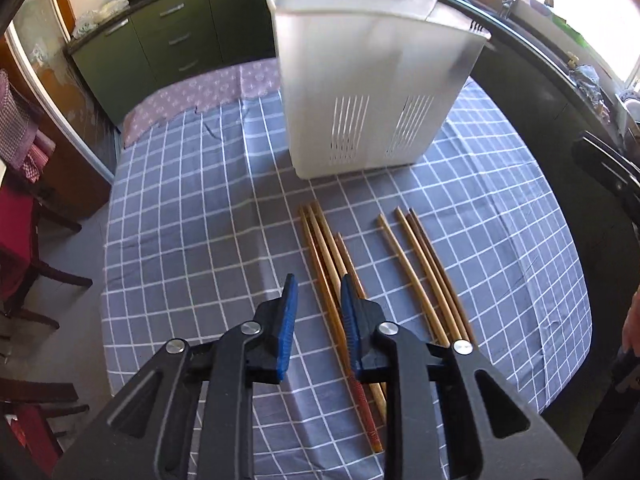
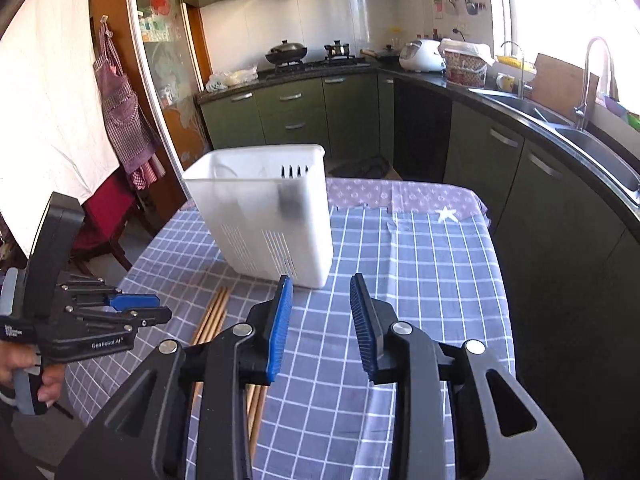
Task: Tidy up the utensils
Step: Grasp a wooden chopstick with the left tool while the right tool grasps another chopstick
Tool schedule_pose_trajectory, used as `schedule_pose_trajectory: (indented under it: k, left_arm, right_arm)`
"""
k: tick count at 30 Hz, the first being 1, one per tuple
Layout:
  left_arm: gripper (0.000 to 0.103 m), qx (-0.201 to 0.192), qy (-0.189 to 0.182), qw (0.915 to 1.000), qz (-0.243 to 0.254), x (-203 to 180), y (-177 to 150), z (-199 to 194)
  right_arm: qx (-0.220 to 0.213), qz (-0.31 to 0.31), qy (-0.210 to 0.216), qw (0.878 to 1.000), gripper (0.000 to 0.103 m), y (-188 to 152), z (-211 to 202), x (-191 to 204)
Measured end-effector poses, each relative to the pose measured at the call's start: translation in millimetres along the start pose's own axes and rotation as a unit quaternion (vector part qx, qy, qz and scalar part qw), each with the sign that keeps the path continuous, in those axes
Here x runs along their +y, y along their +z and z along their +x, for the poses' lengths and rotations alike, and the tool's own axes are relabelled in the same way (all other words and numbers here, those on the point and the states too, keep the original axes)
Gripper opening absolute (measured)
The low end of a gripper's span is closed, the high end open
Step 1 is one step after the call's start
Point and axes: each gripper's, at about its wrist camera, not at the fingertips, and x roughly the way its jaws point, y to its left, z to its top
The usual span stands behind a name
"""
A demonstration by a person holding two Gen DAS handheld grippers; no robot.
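"Genrobot.AI" on left hand-held gripper

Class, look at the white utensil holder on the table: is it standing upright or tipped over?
Upright. The white utensil holder stands on its base on the checked tablecloth, open rim facing up, in both views.

Chopsticks lie on the tablecloth before the holder.

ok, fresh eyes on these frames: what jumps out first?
The white slotted utensil holder stands upright mid-table on the blue checked tablecloth. In front of it lie two loose bunches of wooden chopsticks. The left claw hangs open over the left bunch; the right claw is open too.
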Motion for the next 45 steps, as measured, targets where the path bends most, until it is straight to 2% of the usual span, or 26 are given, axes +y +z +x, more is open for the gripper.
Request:
schedule_pose_trajectory:
  k: [1,3,5,14,25,30,35,41,43,45]
  left_arm:
    - [0.015,0.009,0.004,0.9999,-0.002,0,-1,7]
    - [0.014,0.028,0.011,0.9995,-0.008,-2,-1,18]
    - [0.012,0.043,0.015,0.9989,-0.009,-4,-1,27]
    - [0.012,0.084,0.005,0.9962,-0.022,-4,-1,48]
    - [0.012,0.107,0.011,0.9939,-0.024,-9,9,61]
    - [0.009,0.104,0.009,0.9944,-0.019,-15,14,64]
    - [0.007,0.075,0.001,0.9970,-0.020,-10,8,49]
    - [0.007,-0.008,-0.006,0.9999,-0.008,-2,2,1]
    - [0.007,-0.038,-0.009,0.9992,-0.004,1,-1,-17]
    - [0.007,-0.064,-0.010,0.9979,-0.003,4,-4,-33]
  right_arm:
    - [0.009,0.002,0.001,1.000,0.030,-5,3,-3]
    - [0.026,0.004,0.005,1.000,0.030,-15,8,-8]
    - [0.036,0.006,0.014,0.999,0.036,-22,11,-11]
    - [0.050,0.001,0.024,0.998,0.037,-22,20,-10]
    - [0.071,0.002,0.026,0.997,0.037,-28,29,-16]
    - [0.106,0.004,0.044,0.993,0.039,-33,41,-13]
    - [0.150,0.011,0.069,0.986,0.041,-42,59,-8]
    - [0.203,0.021,0.105,0.973,0.041,-42,85,2]
    - [0.219,0.025,0.113,0.969,0.032,-39,93,6]
    - [0.232,0.027,0.119,0.965,0.031,-37,101,10]
